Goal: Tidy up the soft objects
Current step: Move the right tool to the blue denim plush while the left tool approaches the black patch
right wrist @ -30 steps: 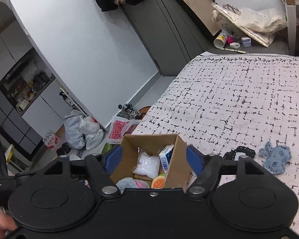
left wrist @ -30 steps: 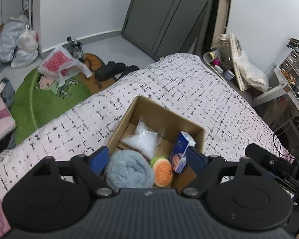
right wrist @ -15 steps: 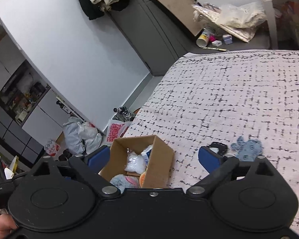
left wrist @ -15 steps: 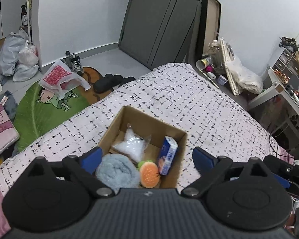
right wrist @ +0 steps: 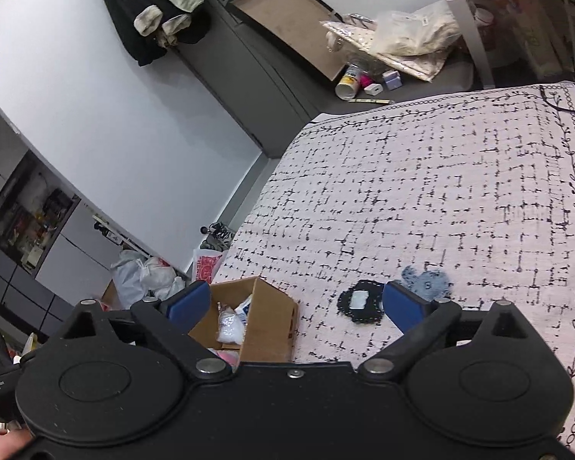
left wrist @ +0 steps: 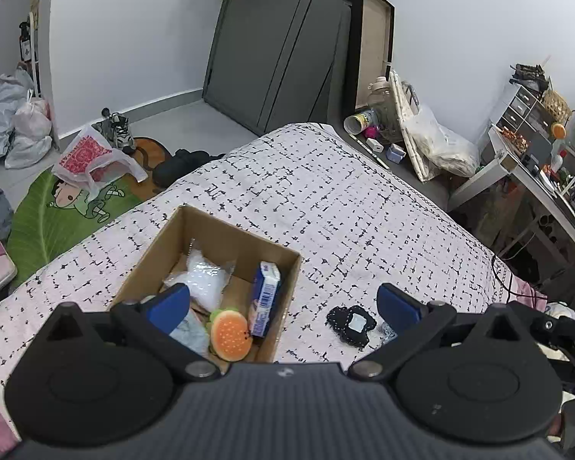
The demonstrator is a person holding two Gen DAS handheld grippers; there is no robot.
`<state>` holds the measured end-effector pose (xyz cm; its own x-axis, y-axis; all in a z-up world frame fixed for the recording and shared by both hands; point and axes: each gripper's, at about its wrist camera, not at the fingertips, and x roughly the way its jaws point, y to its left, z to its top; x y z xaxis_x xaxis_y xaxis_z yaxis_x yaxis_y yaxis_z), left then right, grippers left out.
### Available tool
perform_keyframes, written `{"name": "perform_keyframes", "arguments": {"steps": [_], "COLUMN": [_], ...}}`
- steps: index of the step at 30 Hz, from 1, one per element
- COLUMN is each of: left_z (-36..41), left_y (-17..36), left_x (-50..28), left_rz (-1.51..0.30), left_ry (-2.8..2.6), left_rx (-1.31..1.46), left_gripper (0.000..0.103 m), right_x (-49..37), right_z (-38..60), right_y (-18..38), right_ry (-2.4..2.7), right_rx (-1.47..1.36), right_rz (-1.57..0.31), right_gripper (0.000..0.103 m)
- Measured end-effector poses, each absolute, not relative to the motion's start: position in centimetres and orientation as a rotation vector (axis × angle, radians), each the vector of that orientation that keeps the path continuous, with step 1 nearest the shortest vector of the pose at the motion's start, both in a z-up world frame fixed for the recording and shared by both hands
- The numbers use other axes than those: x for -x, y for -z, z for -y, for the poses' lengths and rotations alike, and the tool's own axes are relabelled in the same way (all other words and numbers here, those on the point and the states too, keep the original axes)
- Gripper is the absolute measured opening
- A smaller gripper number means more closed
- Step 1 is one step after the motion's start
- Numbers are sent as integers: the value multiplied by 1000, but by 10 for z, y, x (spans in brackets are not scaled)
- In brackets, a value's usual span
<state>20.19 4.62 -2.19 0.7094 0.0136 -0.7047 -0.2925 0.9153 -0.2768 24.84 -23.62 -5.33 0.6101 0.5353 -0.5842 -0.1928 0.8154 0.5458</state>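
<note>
A burger toy [left wrist: 229,335], a clear bag [left wrist: 207,283] and a carton [left wrist: 263,299] are held in the cardboard box [left wrist: 226,230]. A black patch [left wrist: 352,324] is seen at its 3 o'clock. The left gripper [left wrist: 283,303] is being opened on nothing; the right gripper [right wrist: 295,303] is spread wide, empty.

From my station, the bed [left wrist: 326,191] offers open cover across its far half and toward the right edge. The cardboard box [left wrist: 226,230] stands near the left edge, its walls barring any level pass; entry is from above only, and its floor is crowded. On the cover just right of the box lie a black patch [left wrist: 350,324] and a blue knitted piece [right wrist: 427,281], low obstacles, apart from each other.
</note>
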Motion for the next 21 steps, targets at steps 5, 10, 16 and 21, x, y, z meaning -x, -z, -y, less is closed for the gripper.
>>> {"name": "perform_keyframes", "arguments": {"steps": [5, 10, 16, 21], "left_z": [-28, -9, 15, 37], "left_y": [23, 29, 43, 57], "left_x": [-210, -221, -234, -249], "left_rz": [-781, -806, -803, -841], "left_ry": [-163, -148, -145, -125], "left_rx": [370, 343, 306, 297], "left_gripper": [103, 103, 103, 102], "right_x": [-252, -258, -264, -271], "right_z": [249, 263, 279, 293], "right_y": [57, 69, 79, 91], "right_ry": [-418, -382, -348, -312], "right_rx": [-468, -494, -537, -582], "right_rz": [-835, -864, -864, -877], "right_gripper": [97, 97, 97, 96]}}
